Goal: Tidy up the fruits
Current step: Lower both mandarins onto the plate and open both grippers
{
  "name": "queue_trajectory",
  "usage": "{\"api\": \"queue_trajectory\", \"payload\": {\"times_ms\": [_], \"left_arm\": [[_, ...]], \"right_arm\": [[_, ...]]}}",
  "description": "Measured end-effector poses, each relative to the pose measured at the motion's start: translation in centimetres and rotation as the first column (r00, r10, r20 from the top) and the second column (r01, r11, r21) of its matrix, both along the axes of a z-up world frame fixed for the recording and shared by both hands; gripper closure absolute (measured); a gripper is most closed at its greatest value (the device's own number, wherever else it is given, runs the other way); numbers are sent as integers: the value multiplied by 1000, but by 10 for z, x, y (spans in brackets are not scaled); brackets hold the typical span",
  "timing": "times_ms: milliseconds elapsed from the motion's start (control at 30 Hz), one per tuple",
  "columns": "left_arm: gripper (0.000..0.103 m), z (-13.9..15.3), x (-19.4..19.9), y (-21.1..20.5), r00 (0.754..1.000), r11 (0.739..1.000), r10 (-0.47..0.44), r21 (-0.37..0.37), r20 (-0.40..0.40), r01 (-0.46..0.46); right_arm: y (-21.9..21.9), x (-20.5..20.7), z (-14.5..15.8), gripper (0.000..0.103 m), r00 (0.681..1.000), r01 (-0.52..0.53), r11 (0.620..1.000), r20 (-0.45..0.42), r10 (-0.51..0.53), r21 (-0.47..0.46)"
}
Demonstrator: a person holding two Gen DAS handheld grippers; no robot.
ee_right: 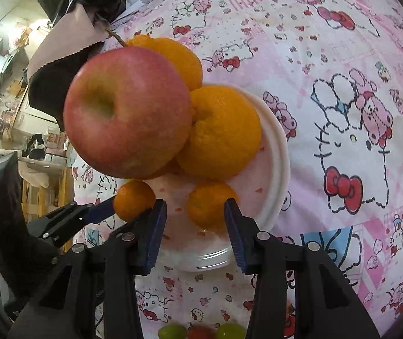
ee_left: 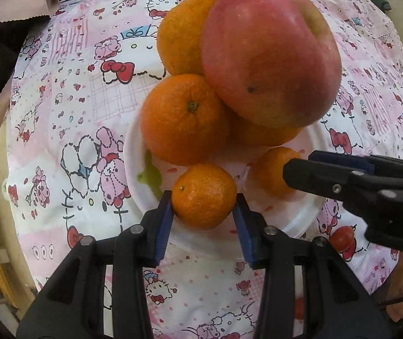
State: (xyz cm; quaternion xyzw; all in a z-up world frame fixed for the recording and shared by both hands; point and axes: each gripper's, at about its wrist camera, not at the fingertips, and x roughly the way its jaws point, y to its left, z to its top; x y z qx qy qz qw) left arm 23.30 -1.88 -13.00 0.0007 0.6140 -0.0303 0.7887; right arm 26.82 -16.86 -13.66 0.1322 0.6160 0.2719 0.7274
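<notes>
A white plate on the pink cartoon tablecloth carries a red apple stacked on large oranges. Two small mandarins lie at the plate's near side. My left gripper is shut on one small mandarin, with both blue pads against its sides. My right gripper straddles the other mandarin. Its right pad is at the peel and a gap shows at the left pad, so it stands open. It enters the left wrist view from the right.
A cherry tomato lies on the cloth just off the plate's rim. Two green grapes and a tomato sit near the front edge. A brown paper bag and black cloth lie at the far table edge.
</notes>
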Motion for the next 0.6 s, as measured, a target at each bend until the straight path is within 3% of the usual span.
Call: {"api": "queue_trajectory", "payload": {"times_ms": [200,400,500,600], "left_arm": [[62,2,-2,-3,1000,1000,-17,15,10,17],[30,11,-7,-8,998,998,-34,51,54,32],[28,15,-8,-9,998,998,-34,46,61,31],[28,18,-10,-8,997,999,-37,34,61,35]], "right_arm": [[2,-1,6,57,1000,-11,1000,16,11,4],[3,0,7,57,1000,-10,1000,18,10,3],[3,0,7,57,1000,-15,1000,22,15,3],[2,0,10,49,1000,-12,1000,29,12,7]]}}
